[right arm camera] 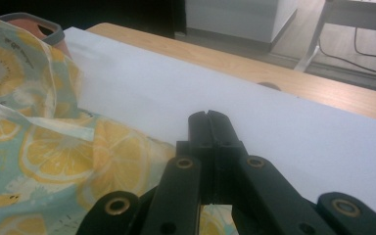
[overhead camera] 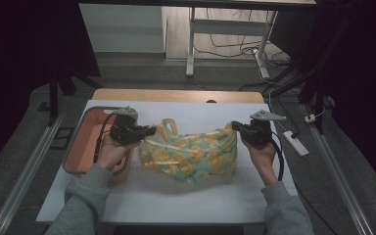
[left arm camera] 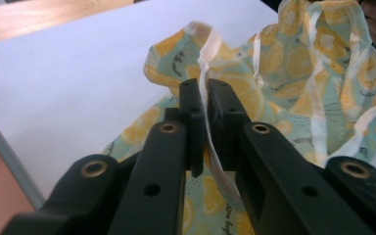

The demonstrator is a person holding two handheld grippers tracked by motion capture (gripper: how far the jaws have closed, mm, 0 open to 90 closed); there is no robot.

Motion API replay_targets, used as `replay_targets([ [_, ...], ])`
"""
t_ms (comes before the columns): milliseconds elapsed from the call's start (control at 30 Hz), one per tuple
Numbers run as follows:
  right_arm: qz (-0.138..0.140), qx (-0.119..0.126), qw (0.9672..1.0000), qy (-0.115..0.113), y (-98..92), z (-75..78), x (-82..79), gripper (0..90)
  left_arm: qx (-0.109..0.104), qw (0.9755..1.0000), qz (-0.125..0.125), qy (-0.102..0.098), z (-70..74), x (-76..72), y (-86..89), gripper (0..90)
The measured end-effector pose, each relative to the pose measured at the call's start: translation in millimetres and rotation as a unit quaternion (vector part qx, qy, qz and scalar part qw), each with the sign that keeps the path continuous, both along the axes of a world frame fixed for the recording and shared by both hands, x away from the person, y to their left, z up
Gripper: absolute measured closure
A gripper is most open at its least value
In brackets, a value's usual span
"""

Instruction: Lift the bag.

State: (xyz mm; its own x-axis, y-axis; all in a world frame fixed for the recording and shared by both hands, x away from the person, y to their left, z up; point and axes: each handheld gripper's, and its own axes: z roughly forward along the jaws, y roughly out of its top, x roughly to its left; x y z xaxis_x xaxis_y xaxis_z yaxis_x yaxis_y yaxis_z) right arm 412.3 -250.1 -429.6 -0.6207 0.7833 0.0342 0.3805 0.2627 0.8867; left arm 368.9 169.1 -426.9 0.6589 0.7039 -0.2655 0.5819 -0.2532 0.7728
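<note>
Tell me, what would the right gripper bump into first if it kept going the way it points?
Probably the lemon-print cloth: the right gripper points leftward along it, toward the left gripper holding the other end. Depth is unclear.

White table sheet (overhead camera: pixel 186 196), orange tray with grey rim (overhead camera: pixel 81 142) at its left, white power strip (overhead camera: pixel 296 143) on floor.

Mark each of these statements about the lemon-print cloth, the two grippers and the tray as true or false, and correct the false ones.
1. The left gripper pinches a white edge of the lemon-print cloth. True.
2. The cloth lies flat and neatly folded. False: it sags in a rumpled bundle between the grippers.
3. The right gripper has its jaws closed together. True.
4. The orange tray sits at the table's right end. False: it sits at the left end, beside the left hand.
</note>
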Motion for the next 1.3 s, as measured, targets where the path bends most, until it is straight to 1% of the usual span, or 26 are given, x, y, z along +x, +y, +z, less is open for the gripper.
replay_targets([
  [67, 0.004, 0.001, 1.0000, 0.000, 0.5, -1.2, -0.3, 90.0, 0.002, 1.0000, -0.005, 0.002, -1.4, 0.0, -1.1, 79.8],
  [100, 0.007, 0.002, 1.0000, 0.000, 0.7, -0.9, -0.5, 90.0, 0.002, 1.0000, -0.007, 0.002, -1.5, -0.4, -1.2, 75.8],
  [133, 0.011, 0.005, 0.9999, -0.001, 0.7, -0.2, -1.0, 90.0, 0.002, 1.0000, -0.006, -0.002, -1.0, -1.3, -1.4, 69.0],
  [167, 0.014, 0.007, 0.9999, -0.003, 0.8, 1.0, -2.0, 89.4, 0.005, 1.0000, -0.001, -0.008, 0.0, -2.7, -1.5, 60.4],
  [200, 0.015, 0.010, 0.9998, -0.007, 0.6, 2.4, -3.2, 86.7, 0.008, 0.9998, 0.005, -0.016, 1.5, -4.7, -1.4, 51.4],
  [267, 0.021, 0.018, 0.9995, -0.014, 0.2, 5.7, -6.3, 76.0, 0.010, 0.9995, 0.005, -0.028, 5.3, -9.8, 0.1, 34.2],
  [300, 0.025, 0.020, 0.9994, -0.017, 0.1, 7.4, -8.2, 71.7, 0.009, 0.9994, 0.005, -0.033, 7.5, -12.9, 1.7, 29.0],
  [400, 0.036, 0.023, 0.9987, -0.029, -0.4, 12.2, -15.6, 58.0, 0.003, 0.9989, 0.006, -0.047, 14.0, -22.4, 9.9, 21.3],
  [533, 0.056, 0.033, 0.9973, -0.035, -2.0, 18.7, -24.1, 47.6, 0.000, 0.9984, 0.000, -0.057, 19.4, -33.5, 21.9, 19.5],
  [667, 0.073, 0.035, 0.9962, -0.032, -3.1, 20.7, -28.0, 41.0, 0.001, 0.9984, 0.009, -0.055, 17.3, -37.8, 29.7, 19.6],
  [800, 0.074, 0.034, 0.9961, -0.033, -7.3, 22.8, -32.4, 38.7, 0.004, 0.9988, 0.014, -0.047, 11.9, -38.1, 35.0, 20.3],
  [933, 0.070, 0.039, 0.9961, -0.036, -18.0, 26.8, -38.6, 38.1, 0.013, 0.9989, 0.016, -0.041, 6.7, -40.3, 39.0, 20.7],
  [1000, 0.068, 0.034, 0.9965, -0.034, -22.9, 27.0, -41.2, 38.1, 0.018, 0.9989, 0.019, -0.039, 4.4, -42.0, 41.2, 21.1],
  [1167, 0.060, 0.028, 0.9975, -0.026, -35.5, 20.0, -46.3, 37.9, 0.028, 0.9988, 0.022, -0.035, -1.8, -49.8, 44.4, 22.0],
  [1300, 0.066, 0.019, 0.9972, -0.028, -41.3, 15.6, -52.8, 38.0, 0.035, 0.9983, 0.026, -0.038, -4.3, -57.8, 48.9, 22.5],
])
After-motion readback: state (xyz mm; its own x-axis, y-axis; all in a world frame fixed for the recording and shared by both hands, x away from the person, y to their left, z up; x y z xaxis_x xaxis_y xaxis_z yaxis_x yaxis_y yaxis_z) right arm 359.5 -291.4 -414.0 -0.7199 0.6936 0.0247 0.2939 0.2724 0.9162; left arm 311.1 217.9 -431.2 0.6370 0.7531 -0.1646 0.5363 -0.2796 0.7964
